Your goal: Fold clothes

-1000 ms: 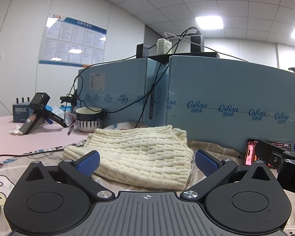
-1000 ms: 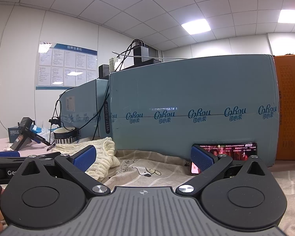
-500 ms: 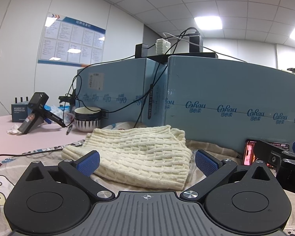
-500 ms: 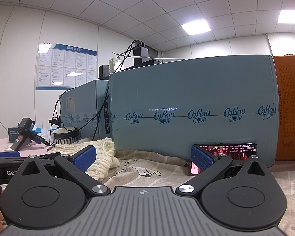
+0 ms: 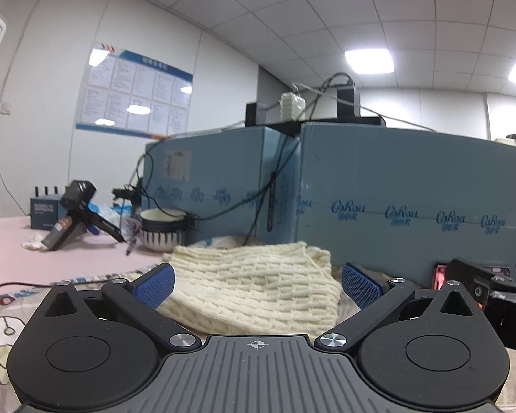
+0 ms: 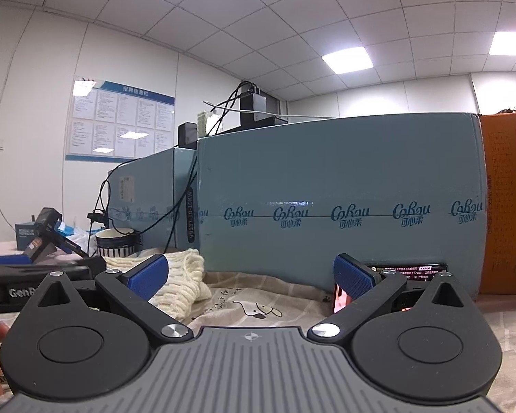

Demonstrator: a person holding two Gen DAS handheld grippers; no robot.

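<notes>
Cream knitted sweater (image 5: 258,292) lies folded in a thick bundle on the printed bedsheet (image 6: 258,306), just in front of the blue cartons (image 6: 340,206). Left gripper (image 5: 257,284) sits low before it, fingers spread wide and holding nothing. Right gripper (image 6: 249,278), beside it, is likewise spread and empty, facing a lit phone (image 6: 412,270) propped against the carton. A striped bowl (image 5: 161,229) stands behind.
</notes>
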